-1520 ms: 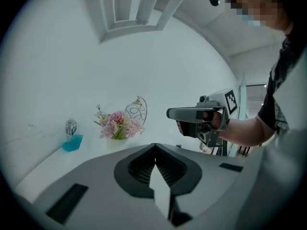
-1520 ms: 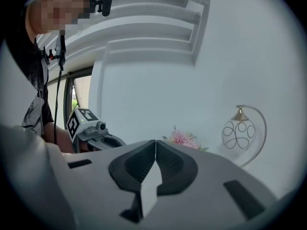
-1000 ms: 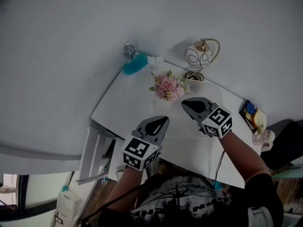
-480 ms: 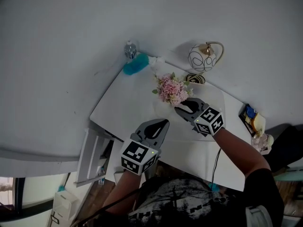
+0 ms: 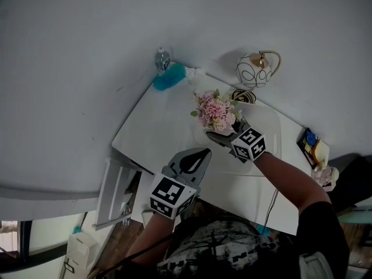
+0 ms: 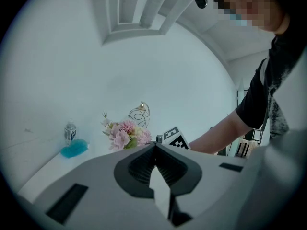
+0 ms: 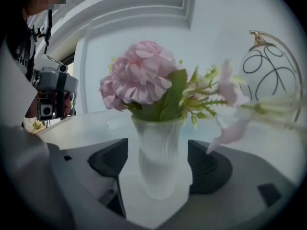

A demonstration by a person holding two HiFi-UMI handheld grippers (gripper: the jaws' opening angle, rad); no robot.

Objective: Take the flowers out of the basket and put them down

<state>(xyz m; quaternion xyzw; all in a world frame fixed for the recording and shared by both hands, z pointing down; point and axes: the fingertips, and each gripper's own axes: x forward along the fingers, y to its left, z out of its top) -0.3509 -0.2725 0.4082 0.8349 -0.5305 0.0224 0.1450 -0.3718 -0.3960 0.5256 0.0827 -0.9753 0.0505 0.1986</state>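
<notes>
The right gripper (image 5: 222, 135) has swung down to the pink flowers (image 5: 215, 110), still standing in their white vase (image 7: 158, 152) at the tabletop's (image 5: 163, 127) far side. Its fingers have just opened wide and straddle the vase without pressing it. The left gripper (image 5: 196, 154) waits nearer, fingers closed and empty; a grasp looks imminent.

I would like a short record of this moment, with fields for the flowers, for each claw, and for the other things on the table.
flowers: pink bunch, upright in a frosted white vase
vase place: standing on the white table
right claw: open, jaws just opened, one on each side of the vase, not pressing it
left claw: shut, empty, at the table's near edge
other things: blue duster, water bottle, round ornament, all at the far edge
</notes>
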